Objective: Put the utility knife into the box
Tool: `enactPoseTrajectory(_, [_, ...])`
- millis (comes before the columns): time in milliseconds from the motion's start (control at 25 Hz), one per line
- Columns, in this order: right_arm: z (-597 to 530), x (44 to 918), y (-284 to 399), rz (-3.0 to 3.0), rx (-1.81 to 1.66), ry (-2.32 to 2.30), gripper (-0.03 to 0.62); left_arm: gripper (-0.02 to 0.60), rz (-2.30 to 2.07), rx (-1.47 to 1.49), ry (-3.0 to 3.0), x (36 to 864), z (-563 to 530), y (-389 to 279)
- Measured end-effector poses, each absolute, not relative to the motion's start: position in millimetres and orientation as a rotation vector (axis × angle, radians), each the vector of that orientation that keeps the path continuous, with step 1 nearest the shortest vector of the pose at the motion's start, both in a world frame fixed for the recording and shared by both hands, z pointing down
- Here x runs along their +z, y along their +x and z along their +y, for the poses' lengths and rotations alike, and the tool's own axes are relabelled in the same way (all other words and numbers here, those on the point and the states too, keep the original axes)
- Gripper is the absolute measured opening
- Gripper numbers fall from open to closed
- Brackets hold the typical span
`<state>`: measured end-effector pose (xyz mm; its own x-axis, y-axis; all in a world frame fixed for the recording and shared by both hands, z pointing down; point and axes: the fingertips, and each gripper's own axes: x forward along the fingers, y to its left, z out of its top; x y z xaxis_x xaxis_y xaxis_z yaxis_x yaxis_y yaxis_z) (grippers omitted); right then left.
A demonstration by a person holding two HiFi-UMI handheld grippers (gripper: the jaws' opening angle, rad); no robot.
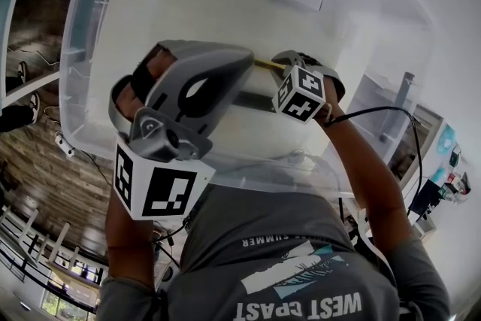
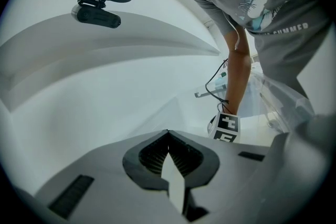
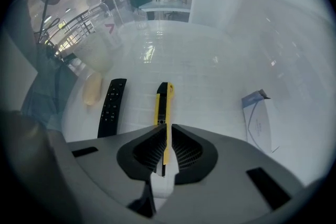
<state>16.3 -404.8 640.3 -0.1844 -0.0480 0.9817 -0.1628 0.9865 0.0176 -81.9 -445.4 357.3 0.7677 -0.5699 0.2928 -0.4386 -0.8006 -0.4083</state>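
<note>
The box point(image 1: 89, 34) is clear, glossy plastic. The utility knife point(image 3: 163, 105) shows smooth yellow plastic with a black strip. The remote point(image 3: 112, 107) is matt black plastic, the carton point(image 3: 261, 122) white card. The right gripper point(image 3: 165, 132) has a matt grey shell and ribbed, dull black pads point(image 3: 184, 150).

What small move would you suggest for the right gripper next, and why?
Probably lift slightly: the right gripper points down with jaws pinching the yellow utility knife, which seems to lie on the white surface beside the remote.

Bright, even light washes out the whites; both gripper views darken and warp at the edges
</note>
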Motion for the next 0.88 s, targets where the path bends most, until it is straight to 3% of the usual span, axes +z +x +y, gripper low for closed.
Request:
enactPoseTrajectory(120, [-409.3, 635.1, 14.6, -1.772, 0.08, 0.172, 0.012, 0.011, 0.775, -0.586, -2.644, 357.1, -445.5, -81.3])
enactPoseTrajectory(600, [-414.6, 582.8, -23.0, -1.927, -0.059, 0.195, 0.012, 0.011, 0.801, -0.576, -2.615, 357.2, -460.9, -86.0])
enactPoseTrajectory(880, [-428.0, 509.7, -38.6, -2.015, -0.152, 0.294, 0.011, 0.011, 0.76, -0.613, -2.592, 368.2, -466.7, -87.1])
